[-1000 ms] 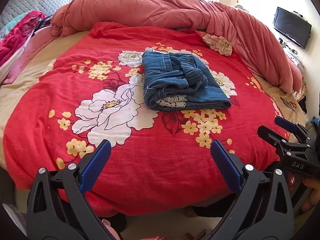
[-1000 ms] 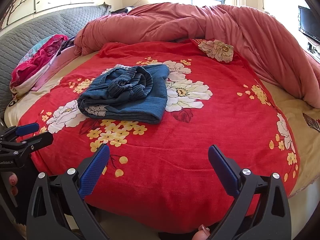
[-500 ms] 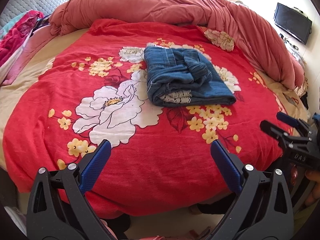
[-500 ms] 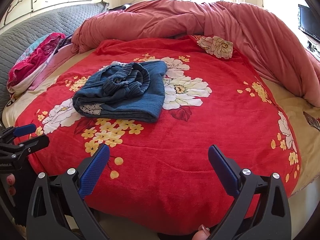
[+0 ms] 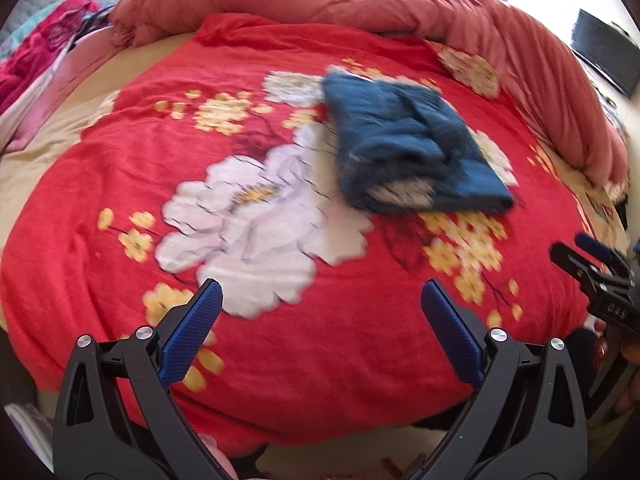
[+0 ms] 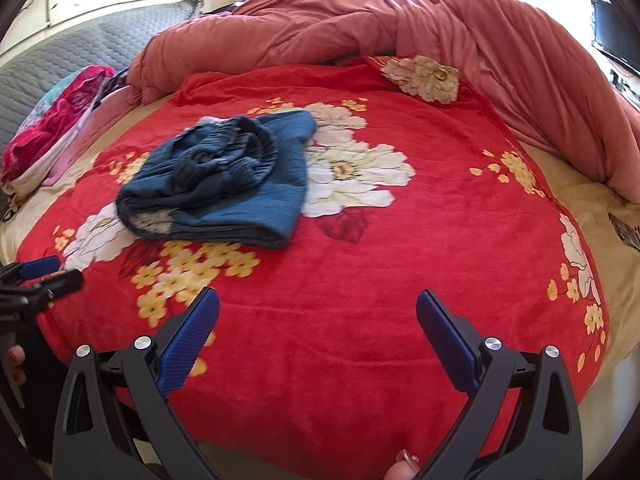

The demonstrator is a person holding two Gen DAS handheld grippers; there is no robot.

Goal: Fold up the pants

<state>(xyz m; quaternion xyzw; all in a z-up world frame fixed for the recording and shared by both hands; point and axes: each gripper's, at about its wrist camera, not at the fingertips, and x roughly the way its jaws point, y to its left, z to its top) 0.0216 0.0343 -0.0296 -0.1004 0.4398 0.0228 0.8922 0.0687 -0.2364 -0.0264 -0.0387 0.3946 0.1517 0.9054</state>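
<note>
The blue denim pants (image 5: 412, 148) lie folded into a thick rectangle on the red floral blanket (image 5: 160, 160), with the gathered waistband on top. In the right wrist view the pants (image 6: 224, 180) sit left of centre. My left gripper (image 5: 320, 312) hangs open over the blanket's near edge, well short of the pants, nothing between its blue pads. My right gripper (image 6: 318, 318) is open too, over the near edge and to the right of the pants. Each gripper shows in the other's view: the right gripper (image 5: 588, 256) at the right edge, the left gripper (image 6: 44, 276) at the left edge.
A bunched pink quilt (image 6: 440, 32) runs along the far and right side of the bed. Pink and red clothes (image 6: 52, 128) are piled at the left by a grey quilted headboard (image 6: 80, 56). A dark TV (image 5: 604, 52) hangs on the right wall. The left wrist view is motion-blurred.
Both grippers have moved forward and lower over the bed, so the blanket and pants look larger. The pants lie as before. Both grippers stay open.
</note>
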